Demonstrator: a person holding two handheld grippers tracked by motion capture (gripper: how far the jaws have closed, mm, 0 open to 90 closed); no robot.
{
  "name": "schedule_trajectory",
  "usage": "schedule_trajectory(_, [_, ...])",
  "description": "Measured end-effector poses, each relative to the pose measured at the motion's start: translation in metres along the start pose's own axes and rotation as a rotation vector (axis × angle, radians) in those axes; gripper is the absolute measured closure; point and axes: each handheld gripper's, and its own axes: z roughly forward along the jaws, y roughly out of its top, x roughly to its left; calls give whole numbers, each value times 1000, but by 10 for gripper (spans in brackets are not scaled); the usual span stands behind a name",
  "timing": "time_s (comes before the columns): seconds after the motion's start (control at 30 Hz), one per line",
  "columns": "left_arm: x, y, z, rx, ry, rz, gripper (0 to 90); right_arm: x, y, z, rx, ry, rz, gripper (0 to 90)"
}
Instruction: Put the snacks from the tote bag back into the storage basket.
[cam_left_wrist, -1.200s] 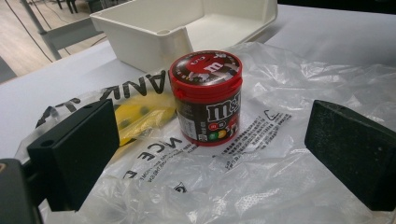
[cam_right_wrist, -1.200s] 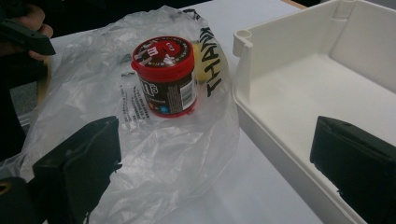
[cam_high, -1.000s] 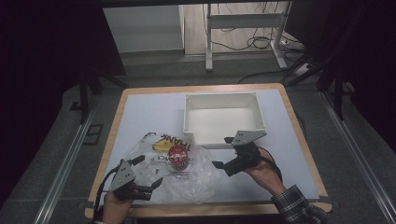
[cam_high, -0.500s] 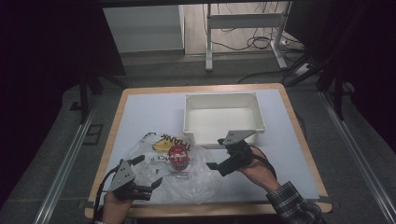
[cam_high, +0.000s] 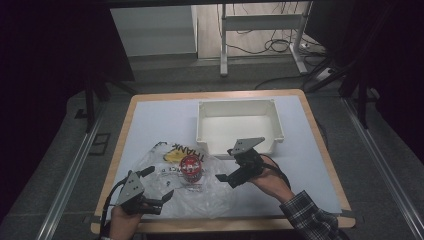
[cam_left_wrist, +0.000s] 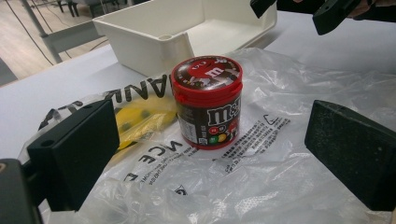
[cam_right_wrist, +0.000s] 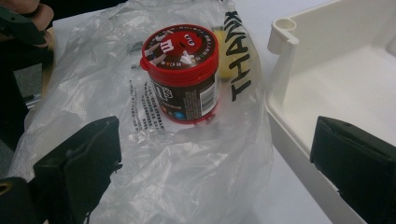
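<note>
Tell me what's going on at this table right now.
A person holds a gripper in each hand over a clear plastic bag spread on the table. A red-lidded candy jar stands upright on the bag, beside a white bin. The left gripper and right gripper are both open, near the jar on either side, touching nothing.

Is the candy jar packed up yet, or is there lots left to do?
Little looks done. The candy jar stands upright on the flat plastic bag, and the white bin is empty. The left gripper and right gripper are open, aimed at the jar. Grasping and moving it are left.
</note>
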Motion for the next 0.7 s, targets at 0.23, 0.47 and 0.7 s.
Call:
schedule_trajectory(0.23, [0, 0, 0, 0, 0, 0, 30, 0, 4, 7, 15, 14, 1, 23])
schedule_trajectory(0.47, [0, 0, 0, 0, 0, 0, 29, 2, 9, 14, 31, 25, -8, 25])
schedule_trajectory(0.7, [0, 0, 0, -2, 1, 0, 29, 2, 14, 22, 46, 42, -2, 26])
